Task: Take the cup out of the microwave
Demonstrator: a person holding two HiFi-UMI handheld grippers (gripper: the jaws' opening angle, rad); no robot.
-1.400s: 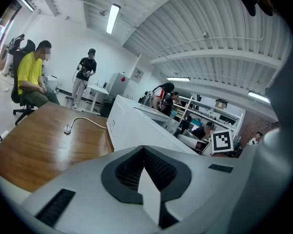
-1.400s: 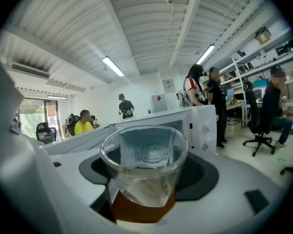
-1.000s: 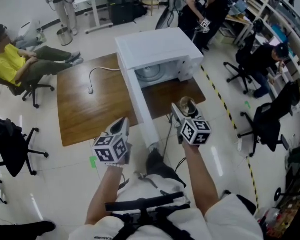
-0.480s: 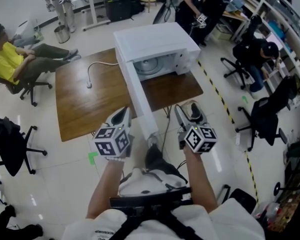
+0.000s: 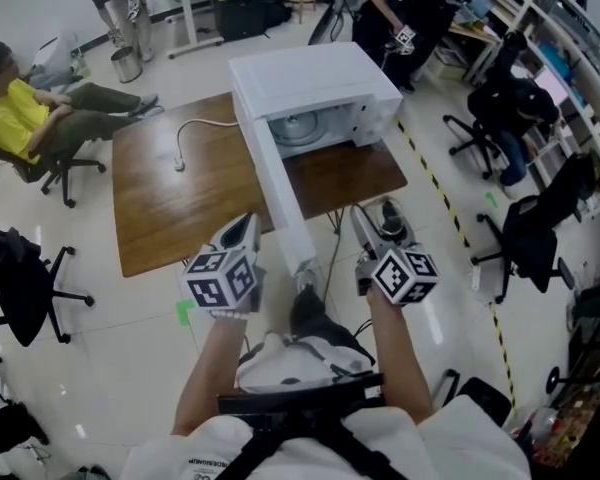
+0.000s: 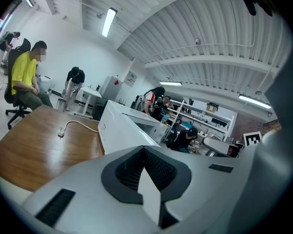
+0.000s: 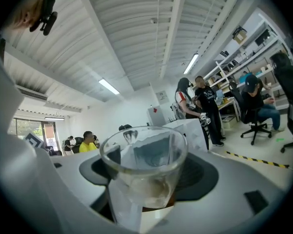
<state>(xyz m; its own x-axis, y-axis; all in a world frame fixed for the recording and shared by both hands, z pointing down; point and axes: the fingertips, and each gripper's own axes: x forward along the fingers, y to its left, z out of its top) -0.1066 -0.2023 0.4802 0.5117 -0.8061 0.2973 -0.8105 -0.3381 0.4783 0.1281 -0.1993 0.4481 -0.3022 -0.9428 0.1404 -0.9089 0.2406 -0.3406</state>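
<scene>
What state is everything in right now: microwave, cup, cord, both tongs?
Microwave door: swung open.
Cup: upright, out of the microwave, clamped in the right tongs.
Power cord: unplugged, loose on the table.
Left tongs: shut, empty.
Right tongs: shut on the cup.

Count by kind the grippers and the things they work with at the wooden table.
Grippers: 2 (left gripper, right gripper)
Glass cup: 1, in the right gripper
Microwave: 1, door open
Wooden table: 1
White cable with plug: 1
Total: 6
</scene>
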